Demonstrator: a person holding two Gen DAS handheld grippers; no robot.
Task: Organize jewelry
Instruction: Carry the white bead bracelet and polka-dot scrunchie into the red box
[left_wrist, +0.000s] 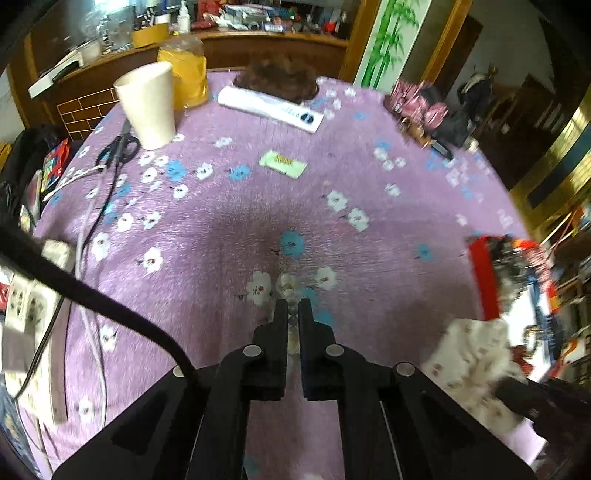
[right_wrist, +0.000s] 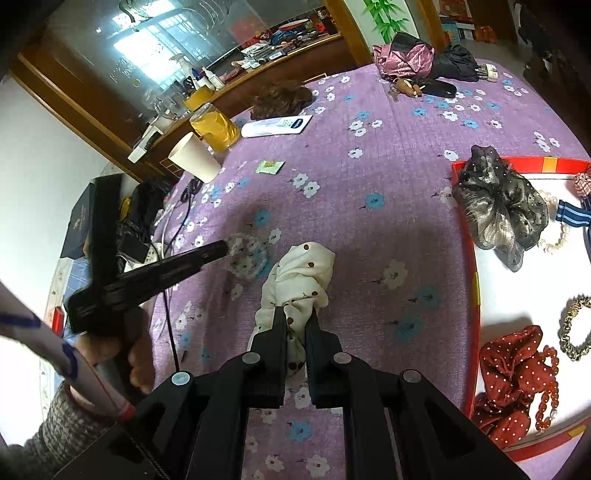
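Left wrist view: the left gripper (left_wrist: 293, 303) has its jaws nearly closed on a pale beaded piece (left_wrist: 288, 286), which pokes out just past the tips over the purple flowered cloth (left_wrist: 229, 221). Right wrist view: the right gripper (right_wrist: 297, 315) has its jaws clamped on a cream dotted scrunchie (right_wrist: 301, 275), bunched ahead of the tips above the cloth, left of the red-rimmed tray (right_wrist: 476, 280) holding a grey scrunchie (right_wrist: 498, 206) and a red scrunchie (right_wrist: 509, 380).
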